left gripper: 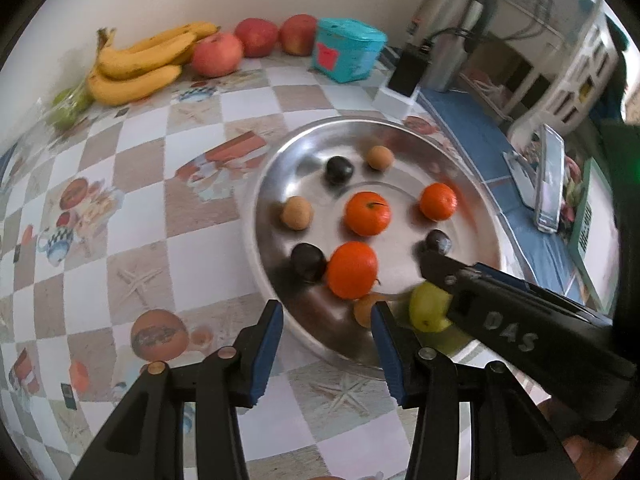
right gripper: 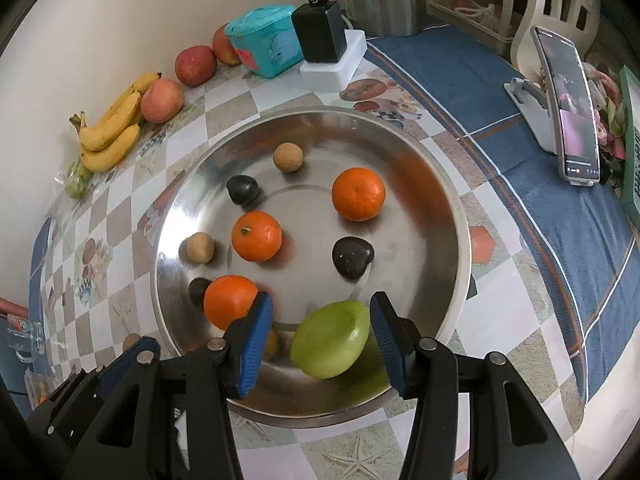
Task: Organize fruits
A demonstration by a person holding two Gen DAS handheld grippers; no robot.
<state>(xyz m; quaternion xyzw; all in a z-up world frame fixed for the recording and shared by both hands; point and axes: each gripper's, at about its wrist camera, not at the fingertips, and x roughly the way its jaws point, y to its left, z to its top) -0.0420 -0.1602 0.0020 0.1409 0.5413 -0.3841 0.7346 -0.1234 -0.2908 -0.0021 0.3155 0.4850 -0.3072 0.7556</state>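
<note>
Resting on your checkered desk (right gripper: pixel 500 304), the round, shiny steel tray (right gripper: pixel 448 184) carries smooth oranges and a glossy green fruit (right gripper: pixel 330 338), which lies between your right hand-held gripper (right gripper: pixel 320 338)'s steeply tilted blue pads, ungripped, while your left hand-held gripper (left gripper: pixel 328 350), stamped "DAS", stands released and empty.

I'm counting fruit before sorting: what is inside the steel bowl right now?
In the steel bowl: three oranges, three dark fruits, two tan round fruits and a green fruit. Another orange piece sits mostly hidden behind the right gripper's fingers.
</note>
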